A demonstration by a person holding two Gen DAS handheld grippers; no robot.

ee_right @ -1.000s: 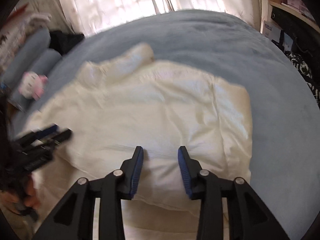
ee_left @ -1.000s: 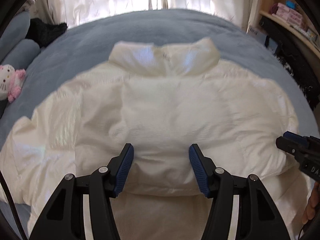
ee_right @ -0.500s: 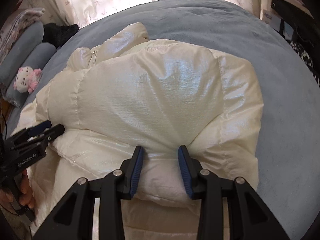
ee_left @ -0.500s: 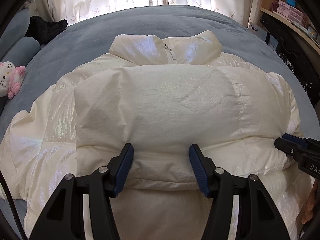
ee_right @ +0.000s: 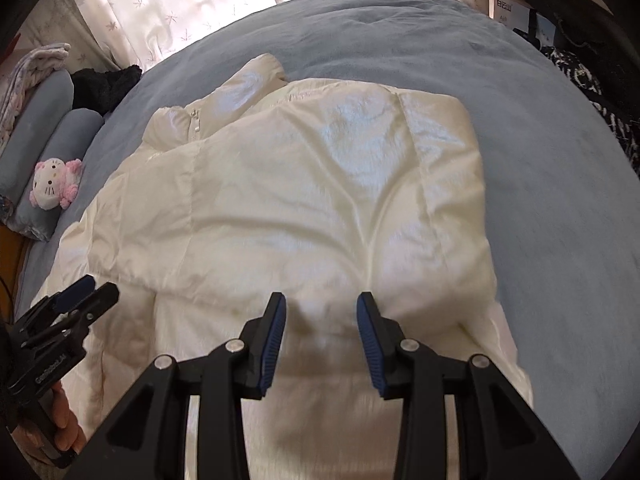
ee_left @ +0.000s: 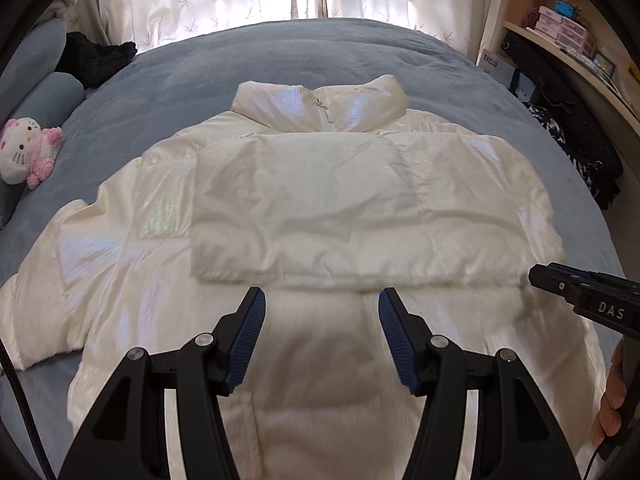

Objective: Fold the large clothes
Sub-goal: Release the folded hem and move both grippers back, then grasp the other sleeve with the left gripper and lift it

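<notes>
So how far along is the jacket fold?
Done: one sleeve lies folded across the jacket. In hand: nothing; left gripper and right gripper hover open above it. Left: the other sleeve, spread on the bed, then the body.

Cream puffer jacket (ee_left: 320, 200), flat, collar far, 1 sleeve folded across chest

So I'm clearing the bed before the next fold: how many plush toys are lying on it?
1. A white and pink plush cat lies at the left edge of the blue bed, against the grey bolster pillows. Others may be hidden outside the frame.
</notes>
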